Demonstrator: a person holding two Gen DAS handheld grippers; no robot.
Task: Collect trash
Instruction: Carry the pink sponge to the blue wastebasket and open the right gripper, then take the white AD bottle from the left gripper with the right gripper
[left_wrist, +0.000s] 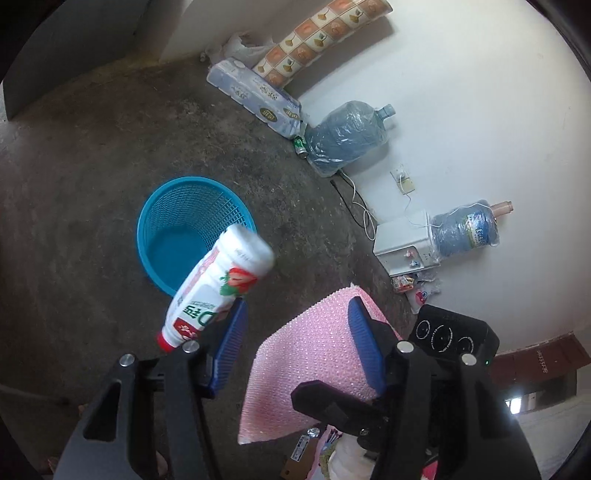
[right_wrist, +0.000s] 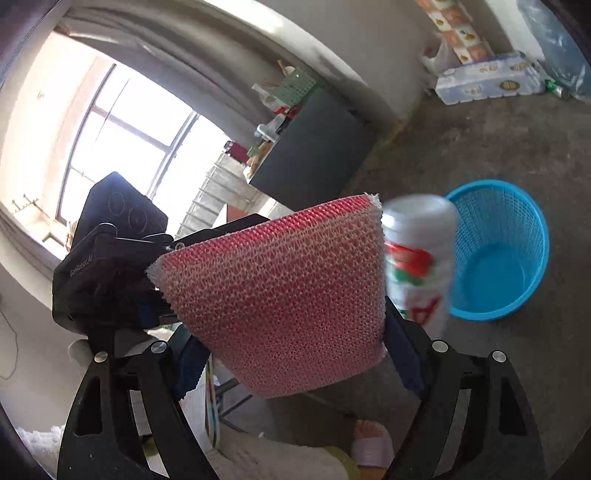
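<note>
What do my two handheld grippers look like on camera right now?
Both look alike: black plastic linkage arms with triangular cut-outs and round silver pivot bolts, ending in blue ribbed finger pads. The right gripper carries a black box-shaped module marked with white circles and a small green light. The left gripper body bears white lettering.

Window glare (right_wrist: 110, 122), blurred bottle (right_wrist: 417, 258)

A white bottle (left_wrist: 218, 284) with a red cap and strawberry label hangs tilted at centre-left, cap lowest. The empty blue mesh basket (left_wrist: 192, 201) stands upright behind it. A pink foam net sheet (left_wrist: 310, 365) fills the lower centre.
</note>
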